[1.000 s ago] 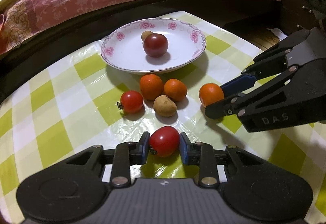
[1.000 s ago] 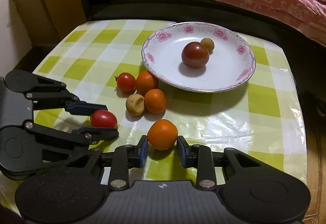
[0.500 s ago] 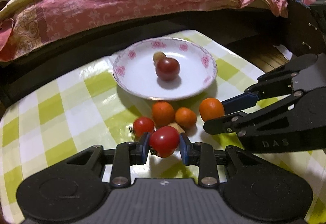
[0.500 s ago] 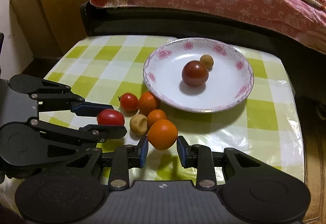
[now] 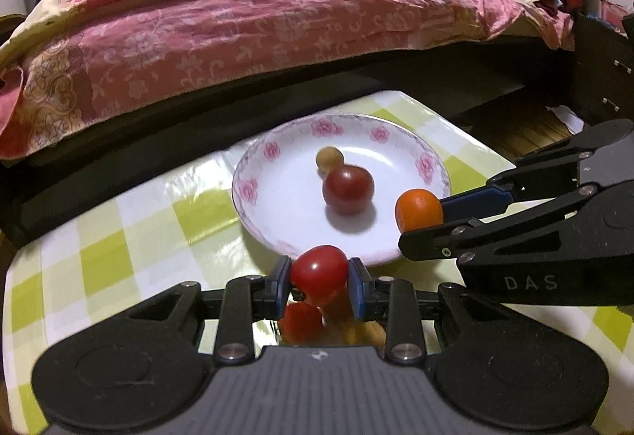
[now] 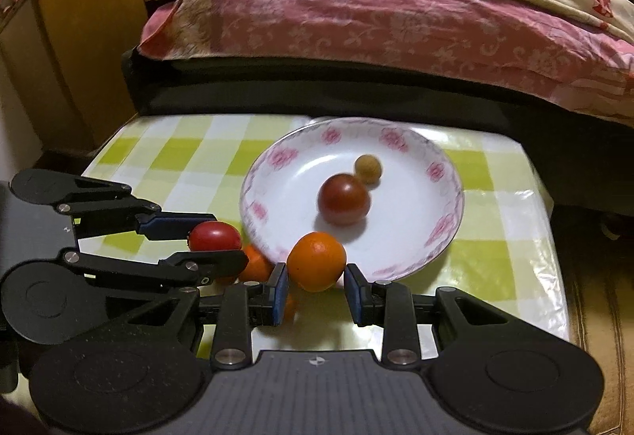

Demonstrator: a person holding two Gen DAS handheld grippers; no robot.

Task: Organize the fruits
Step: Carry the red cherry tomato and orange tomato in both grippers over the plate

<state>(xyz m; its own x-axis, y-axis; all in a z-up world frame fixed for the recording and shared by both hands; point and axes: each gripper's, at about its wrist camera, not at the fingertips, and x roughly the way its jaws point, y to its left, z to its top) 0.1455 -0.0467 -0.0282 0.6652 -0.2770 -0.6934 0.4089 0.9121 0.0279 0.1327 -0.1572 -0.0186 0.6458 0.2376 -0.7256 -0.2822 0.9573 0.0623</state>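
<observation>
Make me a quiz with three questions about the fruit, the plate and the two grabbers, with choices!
1. Where is the dark red tomato?
A. on the plate
B. on the bed
C. in a gripper

2. How many fruits lie on the plate?
A. none
B. two
C. five

3. What is the right gripper doing?
A. hanging open and empty
B. pinching the plate rim
C. gripping an orange

Answers:
1. A, it sits mid-plate beside the small brown fruit.
2. B, only the dark tomato and the brown fruit lie there.
3. C, its blue pads press the orange's sides, while the left gripper grips a red tomato.
</observation>
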